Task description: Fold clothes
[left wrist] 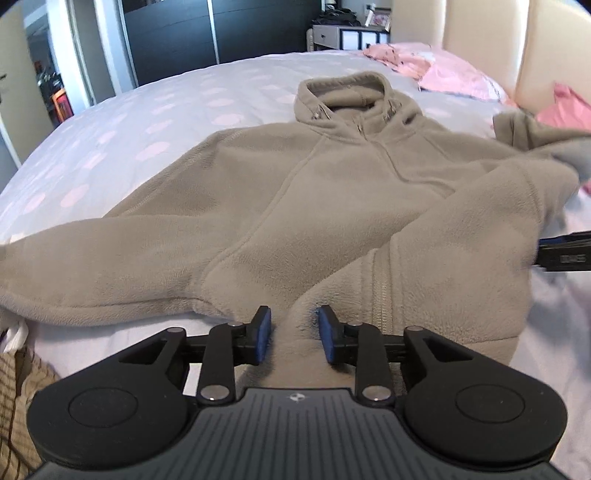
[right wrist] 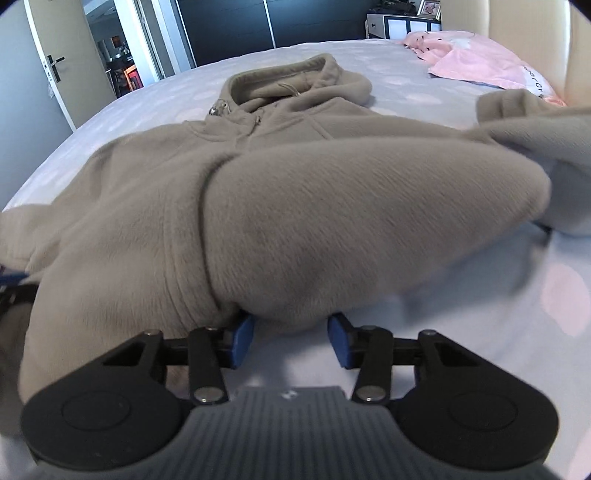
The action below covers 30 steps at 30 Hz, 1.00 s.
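Observation:
A beige fleece zip hoodie [left wrist: 332,192] lies front up on the bed, hood [left wrist: 347,92] at the far end. Its left sleeve [left wrist: 92,266] stretches out sideways. The right sleeve [left wrist: 480,206] is folded in over the body. My left gripper [left wrist: 295,334] sits at the near hem, jaws a little apart, with a raised ridge of fleece between the pads [left wrist: 263,332] that they do not squeeze. My right gripper [right wrist: 291,341] is open at the near edge of the hoodie [right wrist: 314,221]; the fleece bulges over its fingertips and bare sheet shows between them.
The bed has a white sheet with pale pink dots [left wrist: 110,147]. Pink clothes and a pillow [left wrist: 443,70] lie by the cream headboard [left wrist: 480,33]. Another beige garment [right wrist: 524,110] lies at the right. Dark wardrobes, a doorway and a drawer unit stand beyond the bed.

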Tool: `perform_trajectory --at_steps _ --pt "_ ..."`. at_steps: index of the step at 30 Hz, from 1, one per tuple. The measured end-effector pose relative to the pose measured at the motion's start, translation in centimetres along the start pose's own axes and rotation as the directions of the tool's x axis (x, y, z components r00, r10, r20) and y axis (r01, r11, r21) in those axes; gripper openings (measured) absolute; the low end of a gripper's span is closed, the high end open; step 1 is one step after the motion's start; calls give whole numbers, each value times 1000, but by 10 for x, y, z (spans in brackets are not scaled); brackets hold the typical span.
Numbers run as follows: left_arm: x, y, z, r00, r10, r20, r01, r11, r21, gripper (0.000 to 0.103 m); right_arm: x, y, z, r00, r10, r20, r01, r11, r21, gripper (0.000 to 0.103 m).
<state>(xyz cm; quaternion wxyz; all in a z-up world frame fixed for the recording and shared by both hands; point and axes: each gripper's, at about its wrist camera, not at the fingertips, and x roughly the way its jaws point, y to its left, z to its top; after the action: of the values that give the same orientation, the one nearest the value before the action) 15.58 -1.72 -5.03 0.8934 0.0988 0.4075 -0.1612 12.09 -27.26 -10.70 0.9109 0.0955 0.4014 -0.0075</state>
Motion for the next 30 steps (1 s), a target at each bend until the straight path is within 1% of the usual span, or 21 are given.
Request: perform_trajectory --at_steps 2,5,6,9,11,15,17,19,21,23,24,26,27,29,30 --pt "-16 3 2 999 -1 35 1 1000 -22 27 3 5 6 1000 4 24 -4 1000 5 44" --pt "-39 3 7 996 -27 85 30 999 -29 36 7 13 15 997 13 72 -14 1000 15 42" --pt "-45 2 8 995 -33 92 35 999 -22 39 10 16 20 997 12 80 -14 1000 18 41" --pt "-54 -1 9 996 -28 86 29 1000 -6 39 21 24 37 996 22 86 -25 999 33 37" --pt "-57 1 7 997 -22 75 23 1000 -12 39 29 27 49 997 39 74 -40 999 11 36" --pt "-55 12 2 999 -28 37 30 998 -47 39 54 19 70 996 87 -16 -87 996 6 36" --pt "-58 14 0 999 -31 35 32 999 -33 42 62 13 72 993 106 -47 -106 994 14 36" --pt "-62 15 -4 999 -28 36 28 1000 -2 51 65 8 72 990 120 -72 -119 993 25 35" --pt "-63 18 -10 999 -29 37 29 1000 7 52 59 5 70 989 121 -90 -119 993 23 36" --pt "-63 24 -15 999 -35 24 36 999 -15 52 47 4 69 988 113 -102 -113 994 7 37" --pt "-63 27 -18 999 -37 17 37 999 -29 52 39 3 67 988 113 -101 -113 994 0 40" --pt "-66 30 -25 999 -32 11 33 999 -34 52 21 2 61 990 114 -88 -116 993 -16 40" --pt "-68 31 -28 1000 -26 9 26 999 -22 52 11 3 57 990 115 -80 -117 993 -24 40" --pt "-72 31 -35 1000 -15 8 15 1000 13 56 -6 9 47 990 120 -74 -125 990 -70 41" --pt "-74 31 -39 1000 -12 6 12 1000 28 58 -14 13 42 990 123 -73 -129 987 -97 44"
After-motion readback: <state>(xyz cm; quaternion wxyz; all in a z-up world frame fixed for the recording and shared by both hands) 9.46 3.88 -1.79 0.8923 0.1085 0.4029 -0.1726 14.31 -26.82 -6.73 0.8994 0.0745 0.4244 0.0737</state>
